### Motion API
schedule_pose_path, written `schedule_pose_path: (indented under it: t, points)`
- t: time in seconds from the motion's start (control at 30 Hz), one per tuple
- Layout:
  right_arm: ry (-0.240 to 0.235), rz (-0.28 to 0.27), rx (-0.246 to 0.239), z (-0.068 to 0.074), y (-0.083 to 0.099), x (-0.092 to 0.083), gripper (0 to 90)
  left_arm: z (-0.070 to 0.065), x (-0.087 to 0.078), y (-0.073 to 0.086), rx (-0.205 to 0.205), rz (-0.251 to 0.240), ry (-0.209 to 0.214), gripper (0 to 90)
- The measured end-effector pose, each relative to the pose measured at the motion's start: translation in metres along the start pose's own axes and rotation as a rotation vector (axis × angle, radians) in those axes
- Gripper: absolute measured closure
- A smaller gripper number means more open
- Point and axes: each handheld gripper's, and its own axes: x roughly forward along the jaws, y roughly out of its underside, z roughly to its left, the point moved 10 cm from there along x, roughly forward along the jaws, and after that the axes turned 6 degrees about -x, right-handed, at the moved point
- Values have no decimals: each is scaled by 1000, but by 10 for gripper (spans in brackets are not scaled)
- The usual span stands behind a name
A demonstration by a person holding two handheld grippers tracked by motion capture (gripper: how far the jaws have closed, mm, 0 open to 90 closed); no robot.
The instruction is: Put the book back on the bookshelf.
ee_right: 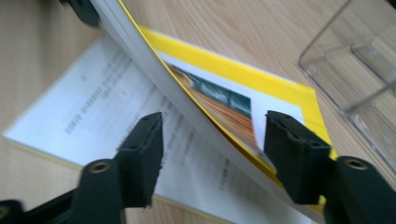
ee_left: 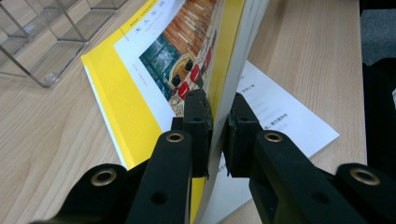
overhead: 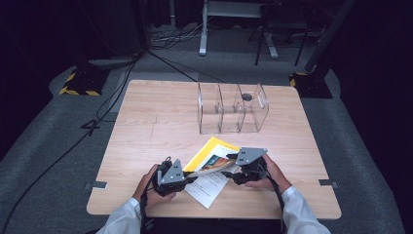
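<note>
Your left gripper [ee_left: 215, 109] fingers clamp the yellow paperback book's [overhead: 210, 155] lifted pages; your right gripper [ee_right: 212, 140] fingers stand apart, straddling their edge.

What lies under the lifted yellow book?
Under the yellow book lies a white printed sheet on the table. The book covers part of the sheet, so its full text stays hidden.

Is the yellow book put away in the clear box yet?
Not yet. The left tongs already pinch the yellow book, lifting its edge off the table. The right tongs stand open around its other edge. The clear organizer is empty; the book must go there, probably.
</note>
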Motion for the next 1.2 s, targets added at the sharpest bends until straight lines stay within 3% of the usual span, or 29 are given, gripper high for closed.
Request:
schedule_pose_path:
  t: [0.1, 0.23, 0.4, 0.53, 0.63, 0.7, 0.8, 0.9, 0.97, 1.0, 1.07, 1.2]
  points:
    - [59, 60, -7, -9, 15, 4, 511, 1, -3, 3, -4, 9, 6, 805]
    - [90, 82, -25, -16, 27, 9, 535, 2, -6, 7, -8, 13, 13, 803]
    - [127, 42, -98, -17, 26, 10, 615, 5, -8, 5, -13, 0, 15, 798]
    - [169, 81, -225, -9, 20, 6, 709, 7, -10, 3, -40, -11, 7, 741]
    - [174, 94, -256, -6, 19, 4, 732, 7, -10, 1, -40, -3, 4, 705]
    - [182, 101, -288, -3, 17, 1, 752, 3, -8, -4, -21, 23, 2, 629]
    - [165, 132, -333, 5, 14, -3, 773, -3, -4, -10, 13, 60, -17, 557]
    - [160, 140, -332, 7, 7, -5, 778, -5, -1, -15, 29, 88, -54, 522]
    - [148, 140, -327, 11, 2, -7, 785, -2, 3, -15, 41, 123, -111, 500]
    - [148, 140, -327, 11, 2, -7, 785, -2, 3, -15, 41, 123, -111, 494]
    - [127, 138, -333, 15, -5, -8, 793, 2, 7, -14, 40, 144, -159, 506]
    - [117, 137, -320, 20, -10, -8, 784, 5, 4, -12, 63, 119, -169, 724]
